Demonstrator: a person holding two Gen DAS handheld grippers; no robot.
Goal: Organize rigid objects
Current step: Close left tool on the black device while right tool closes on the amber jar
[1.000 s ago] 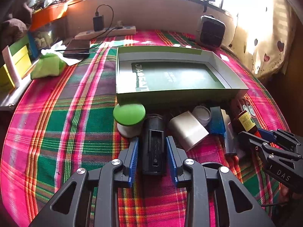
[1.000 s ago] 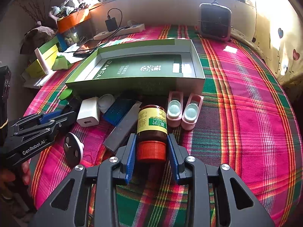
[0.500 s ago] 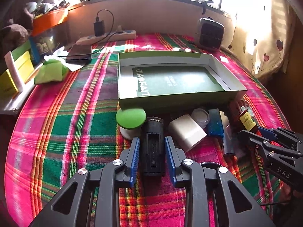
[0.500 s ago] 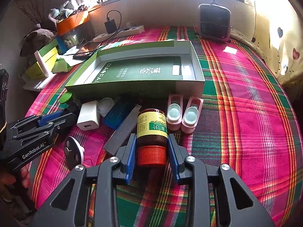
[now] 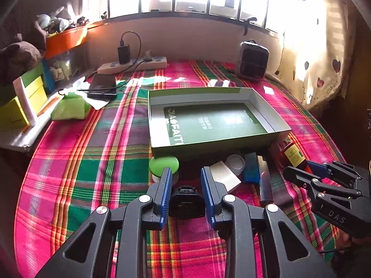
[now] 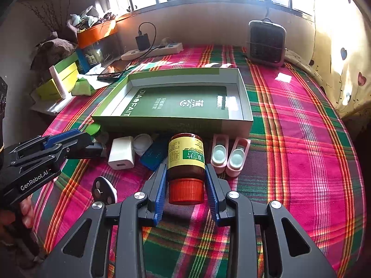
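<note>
Pickup step: my left gripper (image 5: 186,178) grasps black adapter (image 5: 186,201), right gripper (image 6: 186,173) clamps medicine bottle (image 6: 186,159); next, carry both into green box (image 6: 245,102).

Home bedroom: plaid bedspread (image 5: 97,162), heart-print curtain (image 5: 324,69), windowsill clutter (image 6: 92,23).

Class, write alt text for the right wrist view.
The right gripper clamps a brown pill bottle with an orange cap, lying on a plaid cloth before an empty green box. The left gripper holds a black object nearby.
</note>
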